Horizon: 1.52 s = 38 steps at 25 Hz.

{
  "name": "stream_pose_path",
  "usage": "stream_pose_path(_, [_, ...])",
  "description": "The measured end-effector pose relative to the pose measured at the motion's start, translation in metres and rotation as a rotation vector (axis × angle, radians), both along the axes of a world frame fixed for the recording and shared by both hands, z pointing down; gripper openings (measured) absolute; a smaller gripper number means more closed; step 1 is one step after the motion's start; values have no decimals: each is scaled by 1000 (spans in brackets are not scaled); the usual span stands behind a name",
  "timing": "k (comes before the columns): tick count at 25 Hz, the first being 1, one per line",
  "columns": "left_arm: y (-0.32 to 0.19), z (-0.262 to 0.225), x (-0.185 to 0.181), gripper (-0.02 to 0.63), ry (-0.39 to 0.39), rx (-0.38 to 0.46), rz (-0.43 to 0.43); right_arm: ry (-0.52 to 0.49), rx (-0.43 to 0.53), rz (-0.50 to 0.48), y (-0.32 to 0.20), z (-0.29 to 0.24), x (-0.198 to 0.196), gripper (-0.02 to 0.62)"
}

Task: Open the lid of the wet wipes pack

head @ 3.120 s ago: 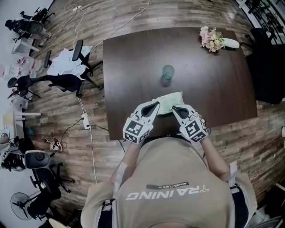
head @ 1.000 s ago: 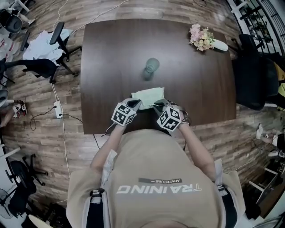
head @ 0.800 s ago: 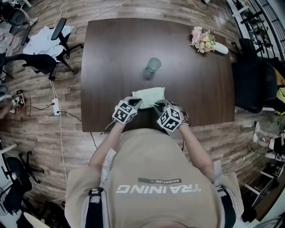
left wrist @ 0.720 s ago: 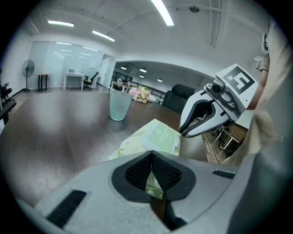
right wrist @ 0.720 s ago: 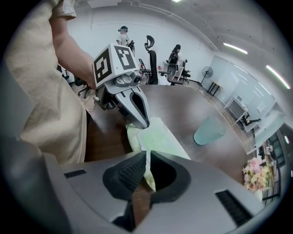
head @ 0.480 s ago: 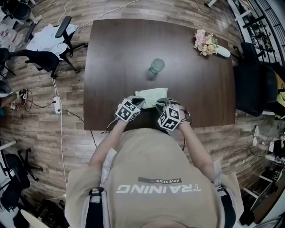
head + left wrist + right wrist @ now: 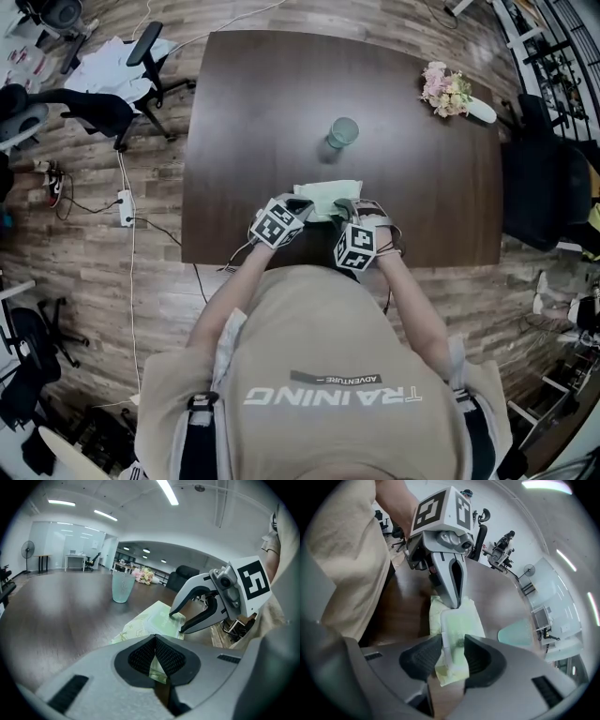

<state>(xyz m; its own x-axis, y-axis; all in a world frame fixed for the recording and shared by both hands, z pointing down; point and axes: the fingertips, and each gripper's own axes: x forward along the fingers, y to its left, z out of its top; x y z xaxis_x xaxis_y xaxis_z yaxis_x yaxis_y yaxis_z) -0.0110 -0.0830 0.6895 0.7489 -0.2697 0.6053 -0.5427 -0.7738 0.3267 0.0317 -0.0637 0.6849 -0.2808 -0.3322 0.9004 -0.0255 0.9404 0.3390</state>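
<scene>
Opened the right gripper (image 7: 451,654) wide just now and rolled it from a second ago; left the pale lid (image 7: 458,620) of the wipes pack (image 7: 323,197) between parted pads, not squeezed. Held the left gripper (image 7: 155,656) clenched on the pack's near corner. Kept the pack flat at the table's (image 7: 253,103) near edge, with the cup (image 7: 343,131) beyond it and the flowers (image 7: 447,88) at the far right.

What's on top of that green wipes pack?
A pale lid sits on the wet wipes pack. The right claw, its jaws just opening, straddles the lid's near end; the left claw pinches the pack's edge. What's under the lid is hidden.
</scene>
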Motion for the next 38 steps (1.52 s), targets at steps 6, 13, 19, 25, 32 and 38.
stream_pose_path(6, [0,1,-5,9,0,1,-2,10,93,-10,1,2,-6,120])
stream_pose_path(13, [0,1,-4,9,-4,2,6,-45,51,-2,2,1,-6,104])
stream_pose_path(19, [0,1,-4,9,1,0,5,-60,-6,-11,2,-1,-5,91])
stream_pose_path(25, [0,0,-4,9,6,-7,8,-72,-35,-21,2,-8,-6,74])
stream_pose_path(32, [1,2,-4,9,13,-10,14,-70,-25,-24,4,-11,-6,61])
stream_pose_path(38, [2,2,-3,9,13,-10,18,-124,-32,22,0,-25,-4,50])
